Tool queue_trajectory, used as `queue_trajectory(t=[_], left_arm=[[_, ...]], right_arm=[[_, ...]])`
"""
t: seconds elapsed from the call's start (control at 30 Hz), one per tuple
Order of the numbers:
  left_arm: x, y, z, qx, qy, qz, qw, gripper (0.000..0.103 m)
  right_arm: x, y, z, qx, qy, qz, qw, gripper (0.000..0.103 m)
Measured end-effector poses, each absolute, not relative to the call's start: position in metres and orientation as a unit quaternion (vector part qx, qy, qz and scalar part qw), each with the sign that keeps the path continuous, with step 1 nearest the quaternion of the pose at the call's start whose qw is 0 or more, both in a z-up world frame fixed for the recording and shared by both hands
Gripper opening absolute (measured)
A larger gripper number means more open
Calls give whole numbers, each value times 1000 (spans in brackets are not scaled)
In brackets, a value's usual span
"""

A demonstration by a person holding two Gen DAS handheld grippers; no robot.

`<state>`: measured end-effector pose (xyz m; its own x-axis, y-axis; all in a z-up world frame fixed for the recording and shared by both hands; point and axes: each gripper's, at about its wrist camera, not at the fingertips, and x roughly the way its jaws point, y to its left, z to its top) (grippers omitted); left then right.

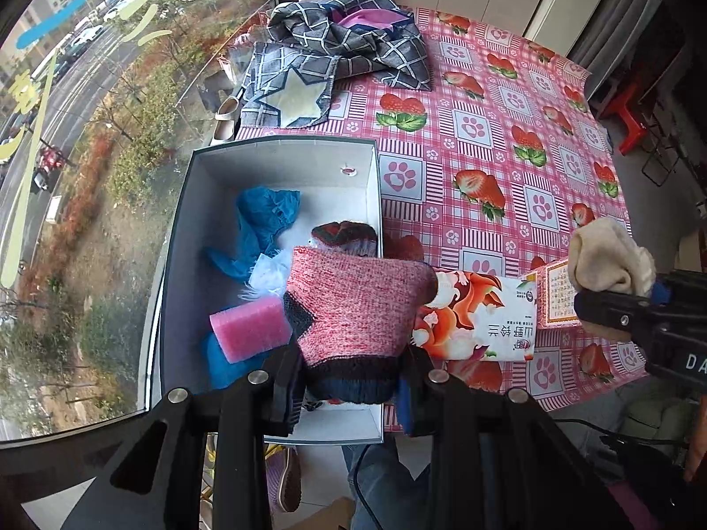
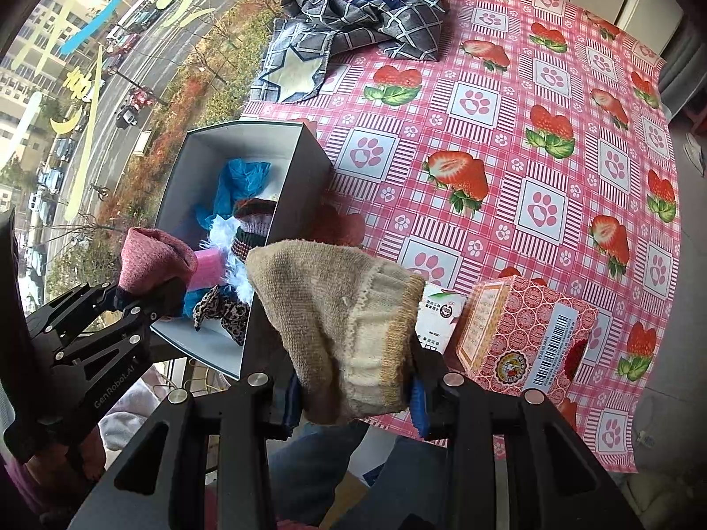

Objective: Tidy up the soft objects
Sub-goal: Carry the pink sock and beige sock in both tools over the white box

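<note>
Two knitted pieces are yet to be stowed, a pink sock (image 1: 353,304) clamped in the left gripper (image 1: 349,397) over the half-filled box (image 1: 283,145), a beige sock (image 2: 340,331) clamped in the right gripper (image 2: 353,402) just beside it.

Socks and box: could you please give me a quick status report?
Left hand-held gripper clamps pink sock. Right hand-held gripper clamps beige sock. Box open, unobstructed.

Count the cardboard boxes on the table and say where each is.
2. The open white box sits at the table's window edge, holding soft items. The red patterned box lies closed near the front edge, beside a tissue pack. Others may be hidden.
</note>
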<state>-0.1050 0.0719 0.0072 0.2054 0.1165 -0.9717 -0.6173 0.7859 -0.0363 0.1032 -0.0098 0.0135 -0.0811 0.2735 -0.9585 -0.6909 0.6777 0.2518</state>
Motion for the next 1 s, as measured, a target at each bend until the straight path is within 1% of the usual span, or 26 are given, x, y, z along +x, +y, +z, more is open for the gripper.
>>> queue_trajectory(t=[1.0], left_arm=[[-168, 116, -2, -279, 565, 309, 713, 35]], right_arm=[[63, 56, 11, -227, 621, 416, 624, 39]])
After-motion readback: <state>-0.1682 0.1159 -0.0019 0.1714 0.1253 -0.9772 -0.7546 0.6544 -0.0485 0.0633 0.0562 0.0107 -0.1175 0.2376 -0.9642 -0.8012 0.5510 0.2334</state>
